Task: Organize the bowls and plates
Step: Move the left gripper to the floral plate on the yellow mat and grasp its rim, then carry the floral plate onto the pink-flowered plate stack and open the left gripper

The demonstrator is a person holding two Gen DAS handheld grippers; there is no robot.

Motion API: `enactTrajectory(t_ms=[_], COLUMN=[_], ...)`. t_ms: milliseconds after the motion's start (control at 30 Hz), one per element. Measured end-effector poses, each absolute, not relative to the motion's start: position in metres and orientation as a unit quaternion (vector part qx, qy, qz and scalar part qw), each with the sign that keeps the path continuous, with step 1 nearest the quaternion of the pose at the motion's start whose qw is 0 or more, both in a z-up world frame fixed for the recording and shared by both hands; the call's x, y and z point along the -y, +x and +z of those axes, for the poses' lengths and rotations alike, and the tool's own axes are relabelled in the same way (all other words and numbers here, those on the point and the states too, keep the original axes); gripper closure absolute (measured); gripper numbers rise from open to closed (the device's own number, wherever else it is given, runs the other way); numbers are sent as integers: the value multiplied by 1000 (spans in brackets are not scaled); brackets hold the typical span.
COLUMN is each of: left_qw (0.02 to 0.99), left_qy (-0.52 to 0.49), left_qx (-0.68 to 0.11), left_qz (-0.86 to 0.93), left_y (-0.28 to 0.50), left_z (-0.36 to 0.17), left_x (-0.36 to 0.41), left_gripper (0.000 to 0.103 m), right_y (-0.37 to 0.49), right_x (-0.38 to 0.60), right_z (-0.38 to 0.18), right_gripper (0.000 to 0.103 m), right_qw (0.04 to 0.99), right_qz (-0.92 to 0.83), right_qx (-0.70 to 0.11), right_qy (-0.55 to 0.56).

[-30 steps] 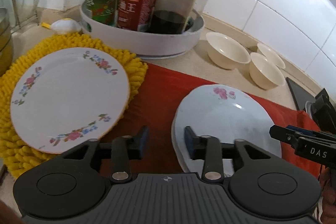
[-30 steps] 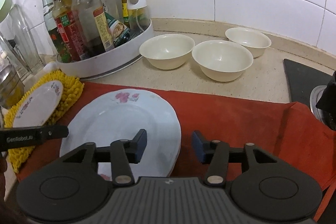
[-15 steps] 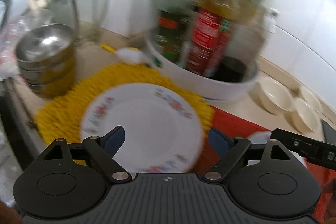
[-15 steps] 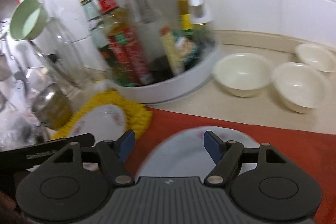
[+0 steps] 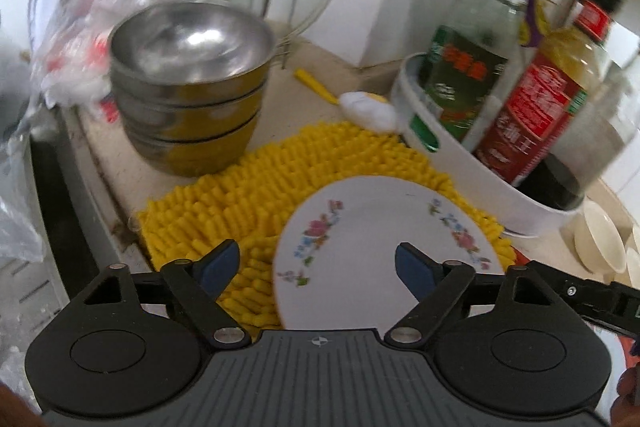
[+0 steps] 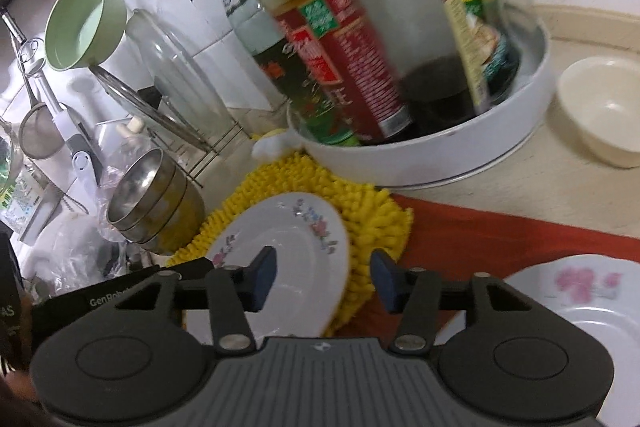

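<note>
- The flowered plate (image 5: 384, 251) lies on the shaggy mat (image 5: 256, 195), toward the mat's near right part.
- The stacked metal bowls (image 5: 188, 87) stand at the mat's far left edge.
- The round tray (image 5: 480, 187) of bottles (image 5: 536, 115) sits right of the mat, touching its far right edge.
- A small bowl (image 6: 604, 111) sits right of the tray.
- A second plate (image 6: 580, 307) lies on the cloth (image 6: 500, 239), right of the mat.

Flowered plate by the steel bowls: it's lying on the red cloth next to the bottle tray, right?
Not quite. The flowered plate lies on the yellow mat, not the red cloth; the cloth starts at the mat's edge. It is next to the bottle tray and near the steel bowls. The right wrist view shows this.
</note>
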State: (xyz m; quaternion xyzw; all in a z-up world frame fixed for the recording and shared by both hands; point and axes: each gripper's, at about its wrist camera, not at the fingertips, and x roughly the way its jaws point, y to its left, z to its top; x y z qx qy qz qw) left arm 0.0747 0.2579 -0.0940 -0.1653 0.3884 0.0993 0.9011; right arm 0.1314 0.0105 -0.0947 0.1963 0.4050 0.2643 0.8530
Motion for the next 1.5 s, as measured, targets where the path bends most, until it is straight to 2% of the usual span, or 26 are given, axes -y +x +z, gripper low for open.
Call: enactTrajectory(t_ms=[167,333,400,533,600,1100,1500], left_qw=[890,887,884,879,876,889,898], left_qy=[-204,-217,-222,-242,-257,-272,-254], left_qx=[-395,-396,-400,-402,-401,-366,-358], left_qz=[95,96,93,87,78,48,-30], left_y=[74,71,70,67,67,55,49], left_z=[-105,-109,-110,-114,-114,-93,-77], left_x=[-274,-280,-282,-288,-290,-277,-223], left_gripper=[37,52,59,64,74,79,80], right_y=[141,146,147,150,149,128,81], right_x=[-16,-16,-17,-17,-16,2,67], right_z=[-108,-120,-123,-128,-128,-107,-87], right_gripper=[72,85,87,89,90,89,89], right_qw=[842,833,830,824,825,848,872], right_qz=[261,253,251,250,251,244,192], right_qx=[-422,-436,-439,-441,-439,-399,-363], right_qy=[213,230,237,252,253,250,267])
